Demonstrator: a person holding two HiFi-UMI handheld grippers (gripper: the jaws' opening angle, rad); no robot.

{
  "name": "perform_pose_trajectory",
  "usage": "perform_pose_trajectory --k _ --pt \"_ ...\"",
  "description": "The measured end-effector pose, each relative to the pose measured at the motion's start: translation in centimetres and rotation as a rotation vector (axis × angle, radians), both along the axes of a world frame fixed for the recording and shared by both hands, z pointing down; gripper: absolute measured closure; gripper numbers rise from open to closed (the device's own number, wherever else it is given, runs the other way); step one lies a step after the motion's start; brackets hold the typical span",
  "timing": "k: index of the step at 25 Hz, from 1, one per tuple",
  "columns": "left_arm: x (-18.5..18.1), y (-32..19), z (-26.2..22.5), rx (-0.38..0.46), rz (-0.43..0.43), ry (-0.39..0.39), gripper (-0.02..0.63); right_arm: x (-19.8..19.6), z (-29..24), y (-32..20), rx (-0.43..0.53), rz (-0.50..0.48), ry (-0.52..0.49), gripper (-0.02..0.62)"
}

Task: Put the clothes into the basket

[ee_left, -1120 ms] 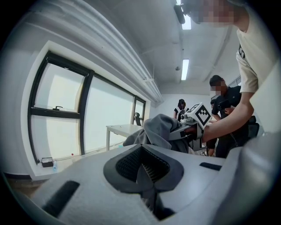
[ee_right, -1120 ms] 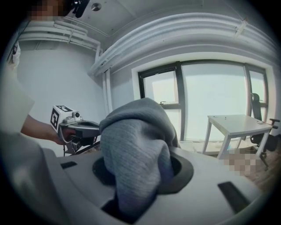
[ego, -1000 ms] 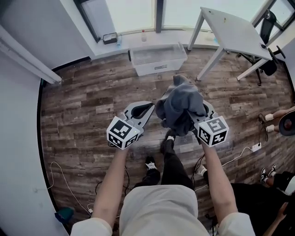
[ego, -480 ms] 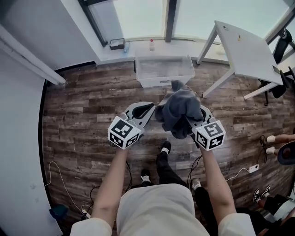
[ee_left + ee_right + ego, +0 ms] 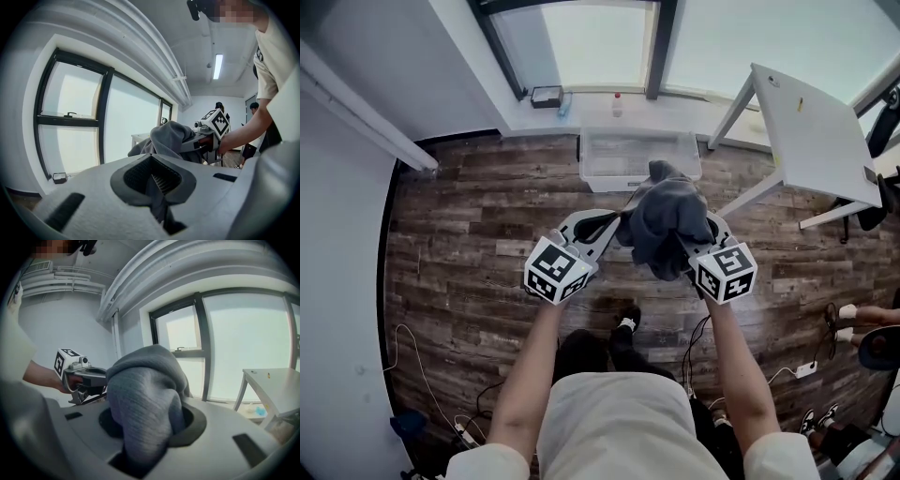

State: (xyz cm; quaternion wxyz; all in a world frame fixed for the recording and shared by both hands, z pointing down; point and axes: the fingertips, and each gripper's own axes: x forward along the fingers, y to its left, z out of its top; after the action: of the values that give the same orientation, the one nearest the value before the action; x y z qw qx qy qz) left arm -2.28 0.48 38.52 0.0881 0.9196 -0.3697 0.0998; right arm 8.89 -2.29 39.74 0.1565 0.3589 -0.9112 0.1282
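Grey fleece garment (image 5: 667, 217), soft and light, hangs bunched over the wooden floor (image 5: 469, 234), short of the clear plastic basket (image 5: 639, 157) by the far window (image 5: 600, 37). Right tongs (image 5: 143, 441) clamp a thick fold; left tongs (image 5: 158, 192) apparently pinch a thin edge.

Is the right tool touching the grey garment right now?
Touching. The right gripper view shows the grey garment bunched between the jaws of the right tool, which pinch it.

Both arms out fwd, L gripper (image 5: 613, 221) jaws together, R gripper (image 5: 686, 236) clamped on grey garment (image 5: 664, 208)
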Motion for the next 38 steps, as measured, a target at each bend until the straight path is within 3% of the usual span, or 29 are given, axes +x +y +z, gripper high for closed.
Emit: perform_pose_trajectory --k 8,24,32,38 --pt "-1.9 -4.0 1.1 -0.008 0.005 0.018 0.592 -1.7 0.1 -4.2 0.006 0.023 0.003 0.431" --pt "-7.6 -17.9 3.0 -0.040 0.128 0.073 0.592 -6.9 0.8 -16.0 -0.005 0.133 0.049 0.431" --pt "-8.5 -22.2 3.4 -0.039 0.166 0.038 0.592 -8.2 -1.9 -21.8 0.050 0.159 0.046 0.431" --pt "-8.8 -25.9 4.4 -0.067 0.132 0.010 0.592 -8.1 -1.8 -26.2 0.049 0.152 0.033 0.431"
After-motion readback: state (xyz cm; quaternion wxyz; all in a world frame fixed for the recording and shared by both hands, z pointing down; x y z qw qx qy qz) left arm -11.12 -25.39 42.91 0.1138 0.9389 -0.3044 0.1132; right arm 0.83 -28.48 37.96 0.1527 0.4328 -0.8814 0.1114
